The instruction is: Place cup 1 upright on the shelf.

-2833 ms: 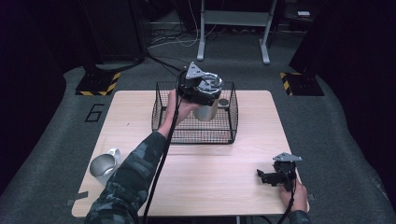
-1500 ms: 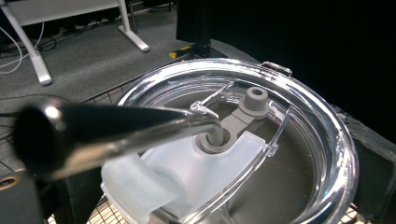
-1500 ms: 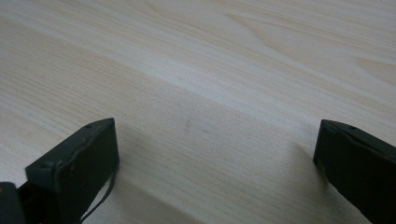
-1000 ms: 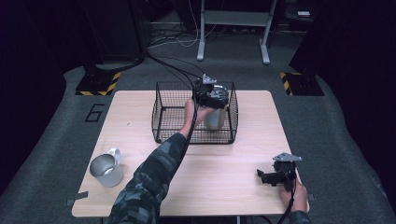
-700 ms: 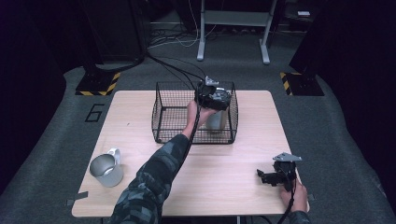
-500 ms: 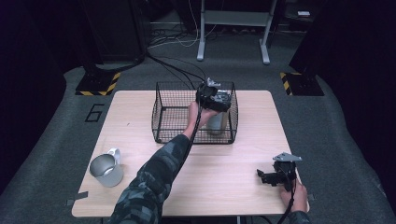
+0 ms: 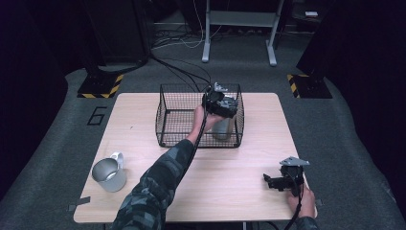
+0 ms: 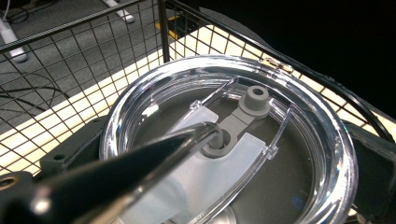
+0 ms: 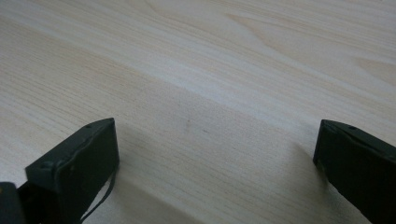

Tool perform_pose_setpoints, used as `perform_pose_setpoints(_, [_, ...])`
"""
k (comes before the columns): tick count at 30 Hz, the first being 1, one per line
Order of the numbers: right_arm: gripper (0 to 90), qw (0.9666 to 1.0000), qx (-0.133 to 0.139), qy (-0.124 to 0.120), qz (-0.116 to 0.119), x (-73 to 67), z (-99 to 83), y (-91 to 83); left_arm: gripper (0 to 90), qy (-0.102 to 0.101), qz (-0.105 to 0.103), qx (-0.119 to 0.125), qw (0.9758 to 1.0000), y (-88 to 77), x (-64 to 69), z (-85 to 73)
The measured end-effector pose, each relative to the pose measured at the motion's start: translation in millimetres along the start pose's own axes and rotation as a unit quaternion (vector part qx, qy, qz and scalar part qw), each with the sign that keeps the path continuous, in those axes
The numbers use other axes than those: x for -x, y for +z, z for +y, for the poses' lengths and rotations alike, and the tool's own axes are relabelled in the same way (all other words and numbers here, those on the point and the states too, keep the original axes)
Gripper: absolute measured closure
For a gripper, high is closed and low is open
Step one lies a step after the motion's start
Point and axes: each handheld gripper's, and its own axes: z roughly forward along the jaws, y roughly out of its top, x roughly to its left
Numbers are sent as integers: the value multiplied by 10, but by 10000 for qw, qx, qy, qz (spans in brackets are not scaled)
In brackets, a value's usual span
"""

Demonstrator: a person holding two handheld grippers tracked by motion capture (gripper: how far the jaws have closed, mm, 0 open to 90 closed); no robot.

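A steel tumbler (image 7: 222,128) with a clear plastic lid (image 8: 280,126) stands upright inside the black wire basket (image 7: 167,115), at its right side. My left gripper (image 7: 220,103) is over it from above, and its black jaws sit against either side of the lid, shut on the tumbler. In the left gripper view (image 8: 215,154) a shiny metal straw (image 8: 140,172) runs into the lid's centre hole. My right gripper (image 7: 270,181) rests low over the table's front right, open, with bare wood between its jaws (image 9: 215,158).
A metal mug (image 7: 107,173) with a white handle stands at the front left of the wooden table (image 7: 230,167). The basket sits at the table's far middle. Basket wires (image 8: 161,28) rise close around the tumbler.
My left gripper has carried the tumbler from above the basket's middle to the right and down into the basket's right side. The right gripper has not moved.
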Motion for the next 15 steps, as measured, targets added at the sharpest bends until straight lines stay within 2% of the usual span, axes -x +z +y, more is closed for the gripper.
perform_pose_setpoints(5, [0, 10000, 1, -2, 0, 0, 0, 0, 38, 71, -4, -6, 10000, -26, 15, -22])
perform_pose_setpoints(15, [0, 10000, -1, -1, 0, 0, 0, 0, 36, 67, -14, 0, 10000, -29, 19, -31])
